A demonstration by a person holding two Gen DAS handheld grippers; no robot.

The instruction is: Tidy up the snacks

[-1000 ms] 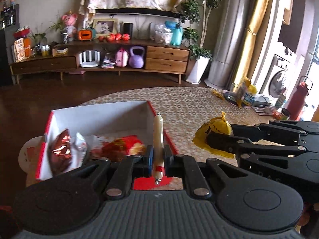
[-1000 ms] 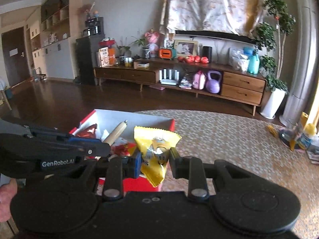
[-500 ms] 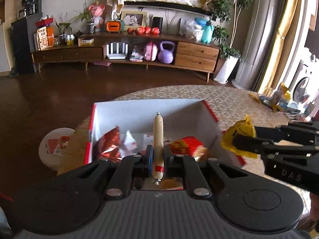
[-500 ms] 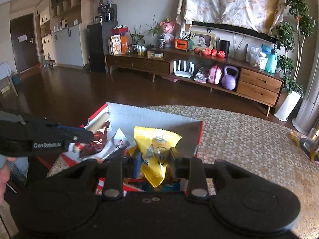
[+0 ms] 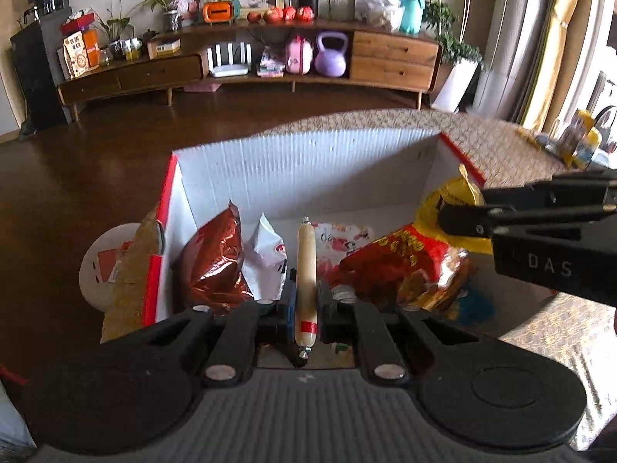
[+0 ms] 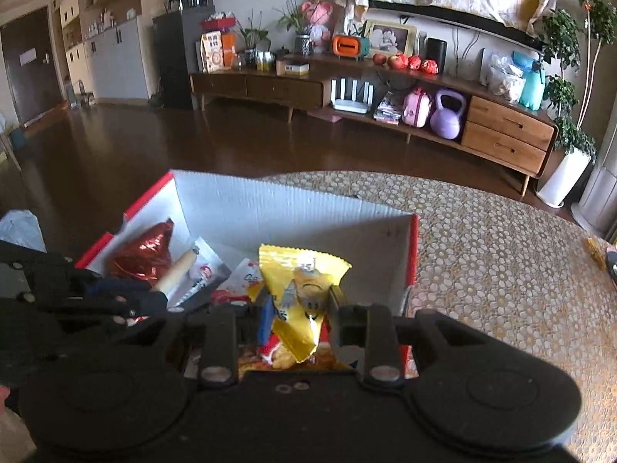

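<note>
The left gripper [image 5: 306,303] body is covering the near wall of the box [image 5: 308,162] and the lower end of the sausage [image 5: 306,270]. The right gripper [image 6: 297,308] is hiding the bottom of the yellow packet [image 6: 302,289]. Print on the red snack bag [image 5: 405,258] is reading too blurred to identify.

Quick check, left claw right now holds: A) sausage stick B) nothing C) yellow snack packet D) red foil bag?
A: the left claw is clamped on the sausage stick above the box; the yellow snack packet sits in the right claw.
</note>
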